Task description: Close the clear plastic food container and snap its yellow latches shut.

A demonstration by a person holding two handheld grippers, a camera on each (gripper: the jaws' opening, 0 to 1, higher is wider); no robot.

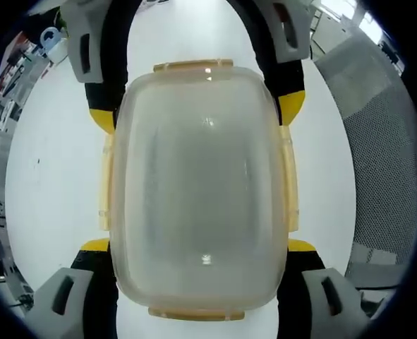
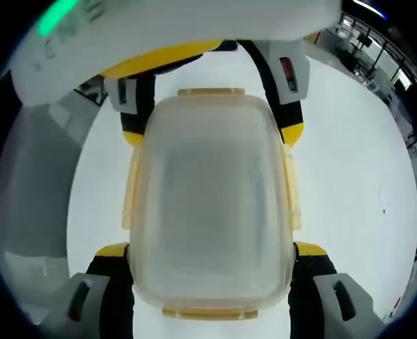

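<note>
Now both tongs, left (image 1: 201, 268) and right (image 2: 212, 272), stand apart, straddling opposite ends of the container (image 1: 197, 183) on the table (image 1: 53, 176). Press each latch (image 1: 291, 180) down squarely until it seats.

container (image 1: 197, 191) hides jaws' inner faces, contact w/ it unclear

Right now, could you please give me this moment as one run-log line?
container: lid on, on white table | left gripper: jaws astride one end | right gripper: jaws astride opposite end | side latches: state unclear
</note>
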